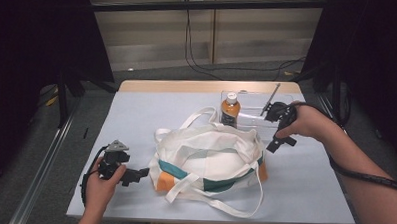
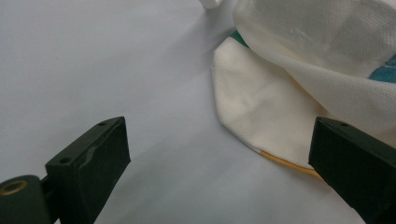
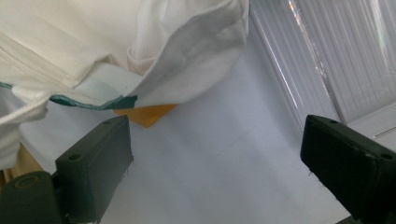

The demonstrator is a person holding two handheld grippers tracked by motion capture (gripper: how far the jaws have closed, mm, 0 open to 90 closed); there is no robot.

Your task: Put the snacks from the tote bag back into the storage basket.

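The left claw [image 1: 140,173] lies low on the desk [image 1: 136,115] at the near left, held in the left hand [image 1: 101,181]. Its jaws stand wide apart with nothing between them, pointing at the left end of the bag [image 1: 210,155] and just short of it. In the left gripper view the bag's pale corner [image 2: 261,107], edged with orange, sits ahead of the parted jaws, not touched.

The bag, white with teal and orange panels, lies slumped in the middle of the desk, its straps [image 1: 218,205] trailing toward the near edge.

Behind it stands a bottle [image 1: 230,109] of orange drink, inside a clear tray [image 1: 254,119] at the far right.

The right claw [image 1: 280,142] hangs tilted down just beside the bag's right end, in the right hand [image 1: 308,123]. Its jaws are also wide and empty; in the right gripper view the bag's rim [image 3: 196,51] lies ahead of them, the tray's wall [image 3: 322,60] to the right.
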